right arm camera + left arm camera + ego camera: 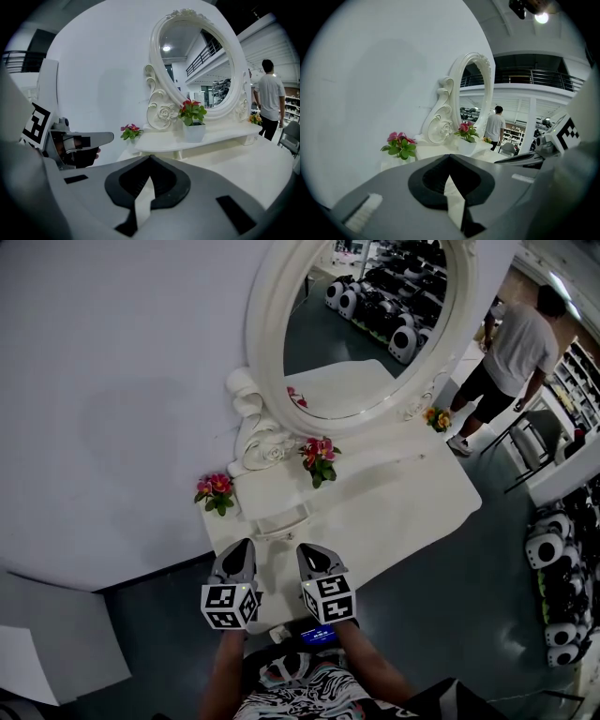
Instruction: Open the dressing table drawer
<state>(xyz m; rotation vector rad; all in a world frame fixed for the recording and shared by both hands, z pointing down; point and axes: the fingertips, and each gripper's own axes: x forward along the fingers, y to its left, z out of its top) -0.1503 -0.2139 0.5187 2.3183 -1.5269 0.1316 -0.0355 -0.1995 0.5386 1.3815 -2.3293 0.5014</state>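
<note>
The white dressing table point(412, 507) stands against the wall, with an oval mirror point(375, 324) and a low raised shelf point(267, 493) under it. I cannot make out a drawer front or handle in any view. Both grippers hover side by side over the table's near left edge, pointing at the shelf. My left gripper point(242, 547) point(449, 156) has its jaws together with nothing between them. My right gripper point(309, 551) point(150, 157) is also shut and empty. Each one shows at the side of the other's view: the left gripper point(91, 138) and the right gripper point(520, 159).
Small pots of pink flowers point(216, 490) point(319, 457) stand on the shelf's left end and middle; a third flower pot point(437, 418) is at the far end. A person point(514, 348) stands beyond the table beside a chair point(536, 442). Racks of black-and-white gear point(562, 587) line the right.
</note>
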